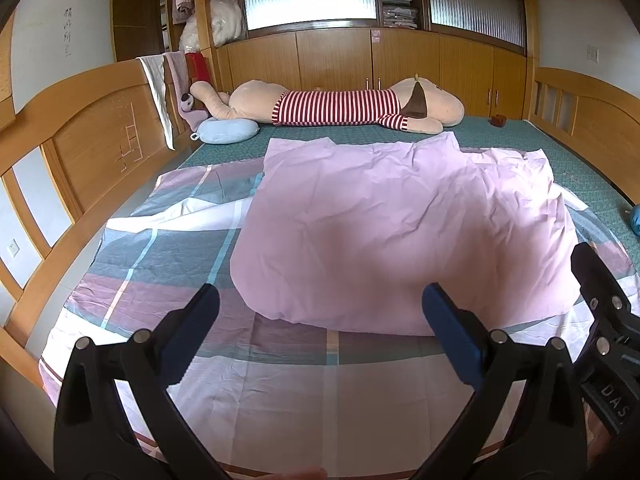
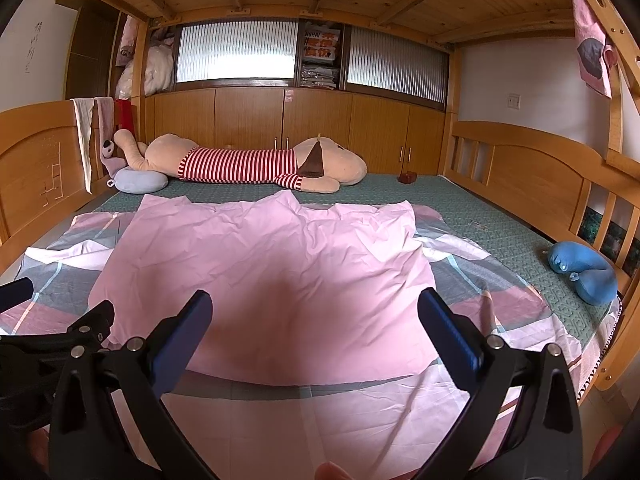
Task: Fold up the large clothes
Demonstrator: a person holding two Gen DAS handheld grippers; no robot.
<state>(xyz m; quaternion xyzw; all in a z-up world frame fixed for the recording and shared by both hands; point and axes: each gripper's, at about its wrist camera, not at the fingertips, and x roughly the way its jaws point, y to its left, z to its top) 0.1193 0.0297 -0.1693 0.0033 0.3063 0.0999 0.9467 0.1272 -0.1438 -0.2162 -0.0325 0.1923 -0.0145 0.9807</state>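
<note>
**Grippers both empty, sheet's fold dead ahead**

Left gripper (image 1: 320,312) and right gripper (image 2: 314,316) are both spread wide, holding nothing, side by side. Pink sheet (image 1: 400,220) lies straight ahead on the bed (image 2: 500,216), its near rounded fold running left-to-right across both. Neither hand's really closer, I'd say.

a striped-shirt plush dog (image 2: 256,166) lies along the cabinets; a blue neck pillow (image 2: 584,276) sits right.

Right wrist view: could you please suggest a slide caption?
Both grippers, right and left, open above a half-folded pink plaid sheet on the bed.
</note>
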